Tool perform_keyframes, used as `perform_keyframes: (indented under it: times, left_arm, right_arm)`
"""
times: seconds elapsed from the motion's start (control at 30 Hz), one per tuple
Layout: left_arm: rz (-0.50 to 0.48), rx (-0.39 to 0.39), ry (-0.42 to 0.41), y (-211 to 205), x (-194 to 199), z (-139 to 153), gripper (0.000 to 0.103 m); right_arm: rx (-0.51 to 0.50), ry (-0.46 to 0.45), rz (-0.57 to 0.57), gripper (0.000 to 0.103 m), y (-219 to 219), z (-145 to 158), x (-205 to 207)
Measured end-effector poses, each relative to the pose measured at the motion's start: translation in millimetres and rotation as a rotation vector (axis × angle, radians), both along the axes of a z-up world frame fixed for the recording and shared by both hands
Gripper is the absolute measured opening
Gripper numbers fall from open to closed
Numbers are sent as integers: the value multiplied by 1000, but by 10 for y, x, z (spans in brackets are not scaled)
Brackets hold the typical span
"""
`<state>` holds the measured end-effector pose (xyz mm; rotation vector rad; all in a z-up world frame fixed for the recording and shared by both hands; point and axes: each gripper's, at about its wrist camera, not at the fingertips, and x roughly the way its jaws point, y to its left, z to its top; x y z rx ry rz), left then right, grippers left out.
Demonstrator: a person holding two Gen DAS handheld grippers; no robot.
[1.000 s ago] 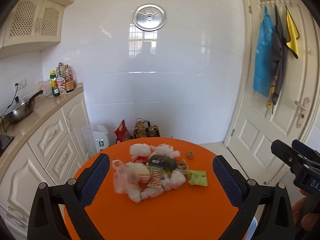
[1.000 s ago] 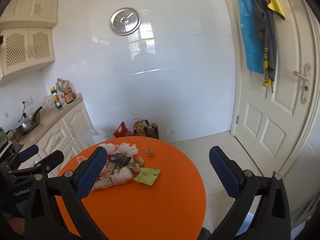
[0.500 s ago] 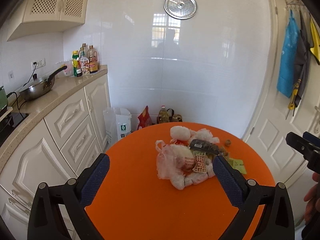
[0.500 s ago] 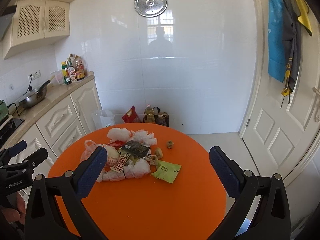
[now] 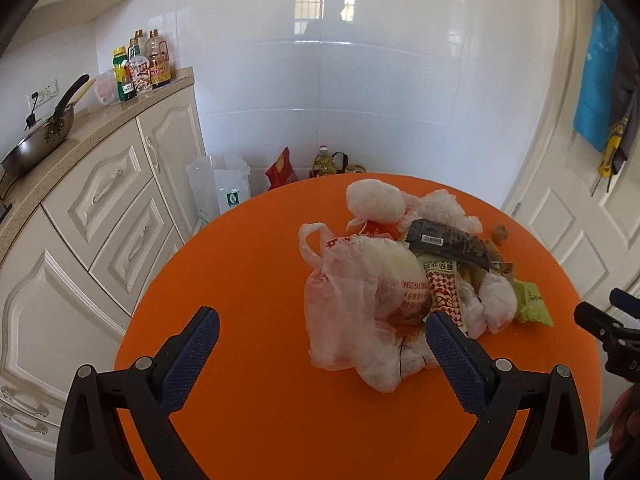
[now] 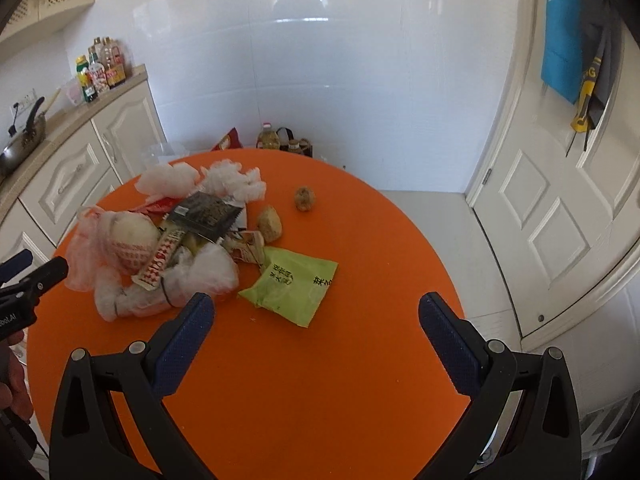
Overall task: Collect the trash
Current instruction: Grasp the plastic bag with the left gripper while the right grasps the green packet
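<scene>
A heap of trash lies on the round orange table (image 5: 248, 264) (image 6: 360, 248): a thin pink plastic bag (image 5: 352, 300) (image 6: 100, 236), white crumpled wads (image 5: 374, 200) (image 6: 236, 178), a dark wrapper (image 5: 444, 240) (image 6: 206, 210), a red-checked wrapper (image 6: 160, 258) and a green packet (image 6: 292, 280) (image 5: 532, 300). Two brown lumps (image 6: 305, 199) (image 6: 269, 222) sit beside the heap. My left gripper (image 5: 320, 340) is open just in front of the pink bag, holding nothing. My right gripper (image 6: 314, 320) is open over the near side of the green packet, also holding nothing.
White cabinets with a counter (image 5: 80, 152) stand left of the table, carrying a wok (image 5: 40, 140) and bottles (image 5: 140, 64). Bags and an oil bottle (image 5: 326, 162) stand on the floor against the tiled wall. A white door (image 6: 560, 208) with hung cloths is on the right.
Both grippers have moved forward and down toward the table, so the trash heap looks much larger and closer. Both stay open. The trash has not moved.
</scene>
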<state>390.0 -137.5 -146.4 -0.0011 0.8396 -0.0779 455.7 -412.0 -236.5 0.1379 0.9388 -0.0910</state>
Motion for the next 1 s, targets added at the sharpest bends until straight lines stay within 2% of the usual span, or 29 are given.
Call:
perform_keyframes:
  times: [0.13,0.3,0.33,0.37,0.47,0.5,0.53,0.6,0.67,0.77,1.0]
  left_arm:
    - [-17,1,39,-82,606,-51,102]
    - [-21,21,89,-206,1221,-322,102]
    - [-30,0,86,-214,1329,-372,103]
    - [-36,-24,85,-228,1414,-406,103]
    - [-52,-73,89,-290,1593,-434,101]
    - [-57,-86,90,-294,1639,-453,99]
    - [-70,-110,95,-310,1687,-470,88]
    - [-102,-185,110,-334,1764,-493,69]
    - [-101,-170,96,-377,1790,-495,67]
    - [-93,-196,96,-368,1825,-499,62]
    - [-65,-194,28,-225,1560,-435,59]
  right_arm:
    - [43,49,-10,103,-56,-285,216]
    - [89,80,6,102,1,-517,493]
    - [79,91,6,99,18,-568,545]
    - [76,99,8,87,28,-610,576]
    - [5,103,37,70,116,-647,604]
    - [10,96,49,65,120,-647,591]
    - [12,93,54,63,112,-648,574]
    - [18,84,54,46,76,-638,524]
    - [33,80,51,40,27,-630,472]
    - [44,79,46,35,-23,-621,375]
    - [112,59,41,31,-107,-549,93]
